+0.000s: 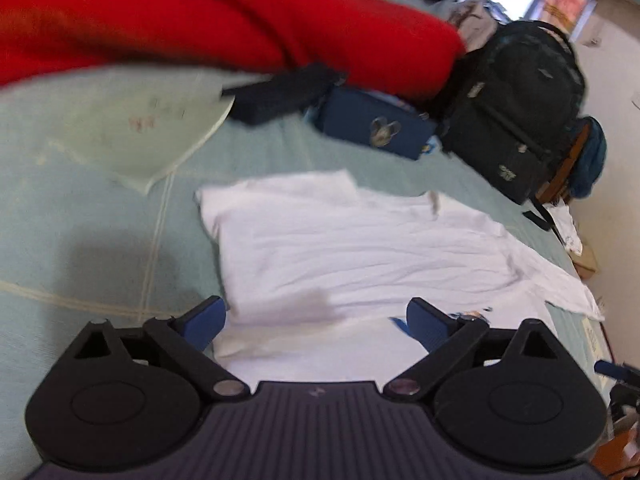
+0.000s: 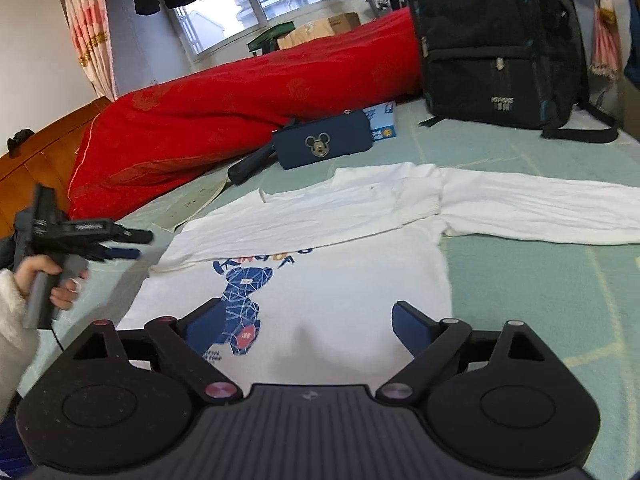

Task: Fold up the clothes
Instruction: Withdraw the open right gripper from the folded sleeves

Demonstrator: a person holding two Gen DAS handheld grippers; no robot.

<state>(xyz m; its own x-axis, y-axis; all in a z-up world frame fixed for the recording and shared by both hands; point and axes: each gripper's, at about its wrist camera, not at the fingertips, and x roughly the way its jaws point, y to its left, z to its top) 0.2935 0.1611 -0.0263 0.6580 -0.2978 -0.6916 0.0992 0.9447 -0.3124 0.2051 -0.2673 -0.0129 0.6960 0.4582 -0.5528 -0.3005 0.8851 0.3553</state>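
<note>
A white sweater with a blue bear print lies flat on the pale green bed sheet. One sleeve is folded across its chest, the other stretches out to the right. My right gripper hovers over its lower part, jaws wide apart, nothing between them. In the left wrist view the same sweater lies ahead, and my left gripper stands open above its near edge, holding nothing. The left gripper also shows at the left of the right wrist view, held by a hand in a fuzzy white sleeve.
A red quilt runs along the back of the bed. A black backpack stands at the back right. A navy pouch and a folded dark umbrella lie behind the sweater. A pale paper sheet lies at the left.
</note>
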